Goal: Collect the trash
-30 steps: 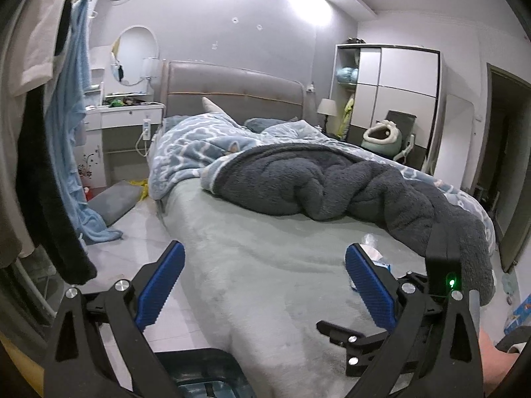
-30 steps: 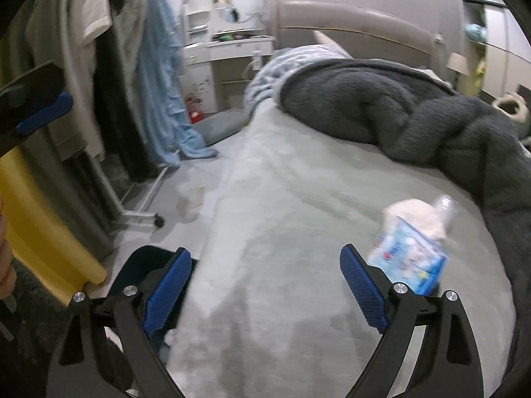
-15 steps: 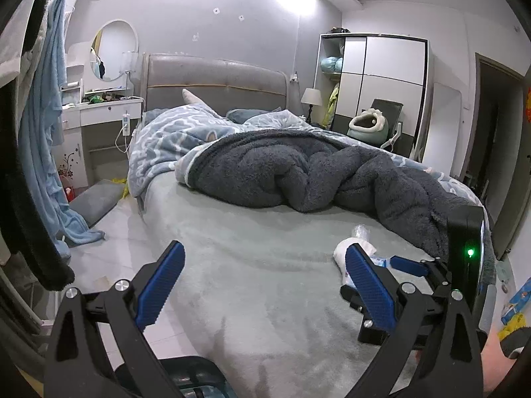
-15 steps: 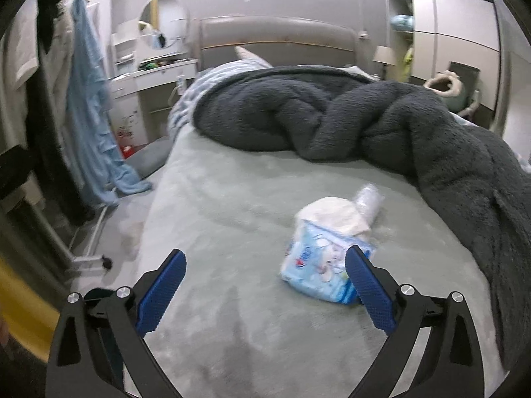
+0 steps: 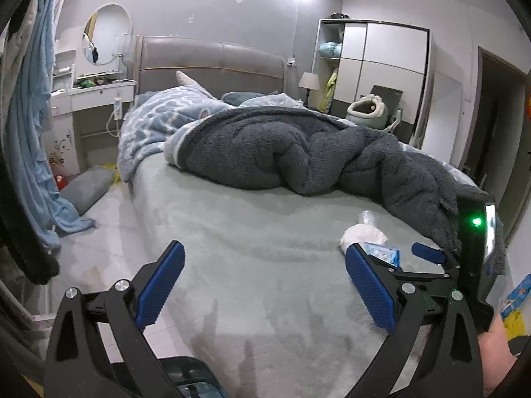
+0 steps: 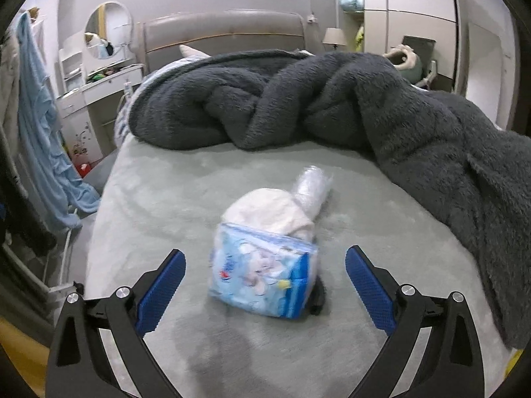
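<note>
Three trash items lie clustered on the bed (image 6: 186, 219): blue tissue pack (image 6: 262, 278), white wad (image 6: 268, 212) behind it, crumpled bottle (image 6: 312, 185) beyond. Right gripper (image 6: 265, 285), jaws just widened and empty, should straddle the pack squarely; left gripper (image 5: 265, 285) hovers spread, empty.

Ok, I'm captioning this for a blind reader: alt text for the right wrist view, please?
A blue tissue pack lies on a grey-green bed, in line with the wide-open right gripper, jaws not touching it. White crumpled paper and a clear plastic bottle lie just behind it, before a dark fleece blanket.
</note>
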`<action>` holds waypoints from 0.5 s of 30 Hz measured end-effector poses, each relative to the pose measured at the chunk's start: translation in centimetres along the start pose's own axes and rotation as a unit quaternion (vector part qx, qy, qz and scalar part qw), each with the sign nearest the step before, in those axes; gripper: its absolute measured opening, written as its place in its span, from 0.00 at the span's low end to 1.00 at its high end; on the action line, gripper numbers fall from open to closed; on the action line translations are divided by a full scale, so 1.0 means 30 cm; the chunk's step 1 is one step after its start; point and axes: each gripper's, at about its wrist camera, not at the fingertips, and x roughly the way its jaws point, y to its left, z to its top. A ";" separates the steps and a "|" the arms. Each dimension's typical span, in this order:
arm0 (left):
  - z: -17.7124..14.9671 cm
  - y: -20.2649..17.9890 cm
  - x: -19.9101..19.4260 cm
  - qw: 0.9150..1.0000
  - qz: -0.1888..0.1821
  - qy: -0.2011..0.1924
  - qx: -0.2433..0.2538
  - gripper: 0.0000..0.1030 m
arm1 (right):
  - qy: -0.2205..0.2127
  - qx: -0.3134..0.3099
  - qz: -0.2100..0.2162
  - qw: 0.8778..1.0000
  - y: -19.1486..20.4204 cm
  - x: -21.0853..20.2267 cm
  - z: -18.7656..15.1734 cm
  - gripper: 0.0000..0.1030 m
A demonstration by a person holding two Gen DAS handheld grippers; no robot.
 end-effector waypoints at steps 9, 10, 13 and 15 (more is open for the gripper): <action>-0.022 -0.035 0.054 1.000 -0.014 0.022 -0.005 0.96 | 0.009 0.013 0.001 1.000 0.015 0.012 0.002 0.95; -0.023 -0.035 0.058 1.000 -0.014 0.022 -0.007 0.96 | 0.013 0.008 -0.005 1.000 0.020 0.018 0.002 0.95; -0.020 -0.036 0.071 0.999 -0.015 0.023 -0.019 0.96 | 0.027 0.007 -0.012 1.000 0.014 0.042 -0.009 0.95; -0.021 -0.045 0.074 1.000 -0.010 0.022 -0.016 0.96 | 0.034 0.005 -0.005 0.999 0.017 0.050 -0.014 0.95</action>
